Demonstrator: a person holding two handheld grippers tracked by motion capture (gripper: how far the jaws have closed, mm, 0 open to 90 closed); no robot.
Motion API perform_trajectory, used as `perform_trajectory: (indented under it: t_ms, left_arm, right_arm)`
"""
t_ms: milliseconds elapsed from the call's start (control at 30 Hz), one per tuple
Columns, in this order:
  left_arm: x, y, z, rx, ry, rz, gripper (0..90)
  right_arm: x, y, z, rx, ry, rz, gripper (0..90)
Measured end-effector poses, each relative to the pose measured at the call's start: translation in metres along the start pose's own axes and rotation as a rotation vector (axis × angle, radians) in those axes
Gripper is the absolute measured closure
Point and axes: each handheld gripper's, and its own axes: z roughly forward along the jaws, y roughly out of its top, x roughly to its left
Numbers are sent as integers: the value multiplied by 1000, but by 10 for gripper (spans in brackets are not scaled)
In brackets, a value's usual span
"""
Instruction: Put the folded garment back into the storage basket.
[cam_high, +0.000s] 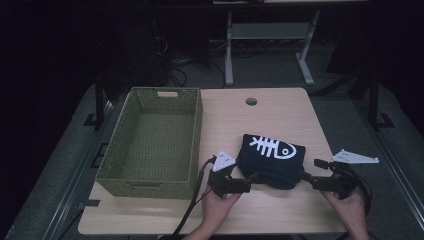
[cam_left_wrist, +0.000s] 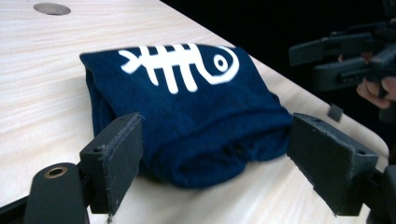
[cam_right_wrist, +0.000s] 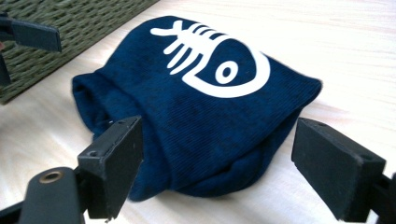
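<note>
The left claw (cam_high: 248, 183) stands wide, its two black jaws spread to either side of the near left corner of a folded dark blue garment (cam_high: 272, 159), with nothing clamped between them. In the left gripper view the jaws flank the rounded fold of the cloth (cam_left_wrist: 187, 116), the left one just beside it, the right one clear of it. The right claw (cam_high: 306, 178) is equally wide and holds nothing; it sits at the garment's near right corner, and in the right gripper view the bundle (cam_right_wrist: 201, 107) lies between the parted jaws, its folded edge toward the camera. The garment carries a white fish skeleton print (cam_high: 272, 147) on top and rests flat on the pale wooden surface (cam_high: 280, 112), right of centre and toward the near edge. A woven green basket (cam_high: 155, 142) stands on the left part of the surface, near the garment but apart from it. A round hole (cam_high: 251, 101) marks the surface's far side
</note>
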Motion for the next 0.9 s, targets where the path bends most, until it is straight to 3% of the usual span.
perform_trajectory:
  t_ms: [67,100,300,433,533,667,700,800,900]
  left_arm:
    - [1,3,4,-1,18,8,179]
    - [4,7,12,5,60,16,179]
    - [19,17,31,24,105,-31,180]
    - [30,16,43,56,111,-87,201]
    - [36,13,51,88,121,-131,200]
    - [41,11,56,110,115,-152,233]
    - [44,10,59,125,127,-167,234]
    - [49,7,62,164,116,-204,253]
    - [49,6,63,162,108,-202,294]
  right_arm:
    - [-2,2,1,2,-4,0,163]
    - [-8,5,2,-1,-8,12,164]
    - [-21,12,14,7,-14,43,182]
    - [-26,11,28,38,-11,77,198]
    - [-27,8,35,47,-39,87,221]
    - [-28,5,41,54,-45,95,256]
    - [-28,3,44,61,-45,99,312]
    - [-31,-1,48,105,-62,115,350]
    - [-34,-4,49,103,-36,150,408]
